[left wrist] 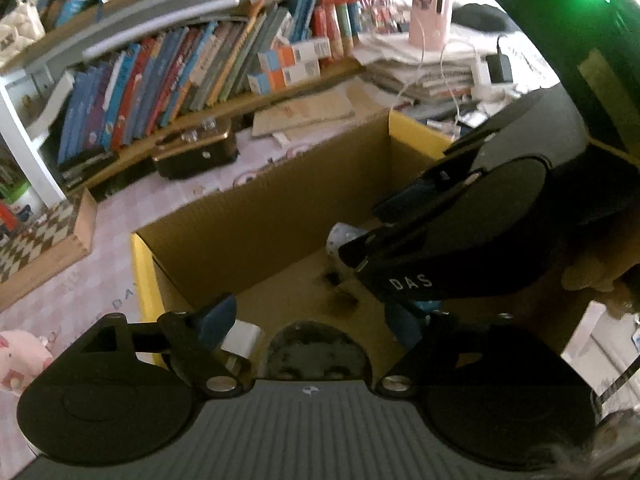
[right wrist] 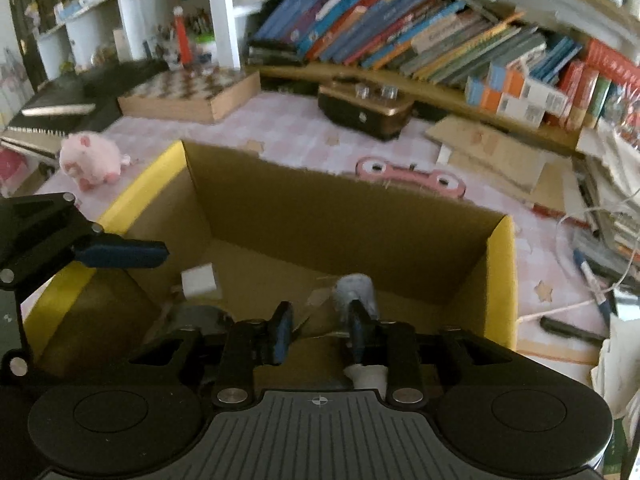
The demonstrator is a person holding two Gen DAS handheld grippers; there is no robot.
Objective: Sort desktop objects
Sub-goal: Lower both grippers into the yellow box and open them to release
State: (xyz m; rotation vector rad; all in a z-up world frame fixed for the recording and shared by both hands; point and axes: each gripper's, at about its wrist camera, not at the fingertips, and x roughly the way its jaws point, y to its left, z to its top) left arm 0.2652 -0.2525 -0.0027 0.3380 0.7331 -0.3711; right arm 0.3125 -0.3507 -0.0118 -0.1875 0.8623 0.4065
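Your left claw (left wrist: 308, 326) is wide and your right claw (right wrist: 320, 332) is narrow, both holding nothing, over the cardboard box (right wrist: 332, 220). Past them lie the pink table (right wrist: 288, 128) and bookshelf (right wrist: 420, 40).

A lived-in home study or child's room: a long wooden shelf (right wrist: 400, 76) packed with leaning picture books (right wrist: 384, 32) runs behind a worktop (right wrist: 296, 132) covered in a pink checked cloth, where a wooden chessboard box (right wrist: 192, 96), a pink plush toy (right wrist: 94, 160), a yellow-edged cardboard box (right wrist: 500, 272) and stacks of papers (left wrist: 420, 64) crowd together
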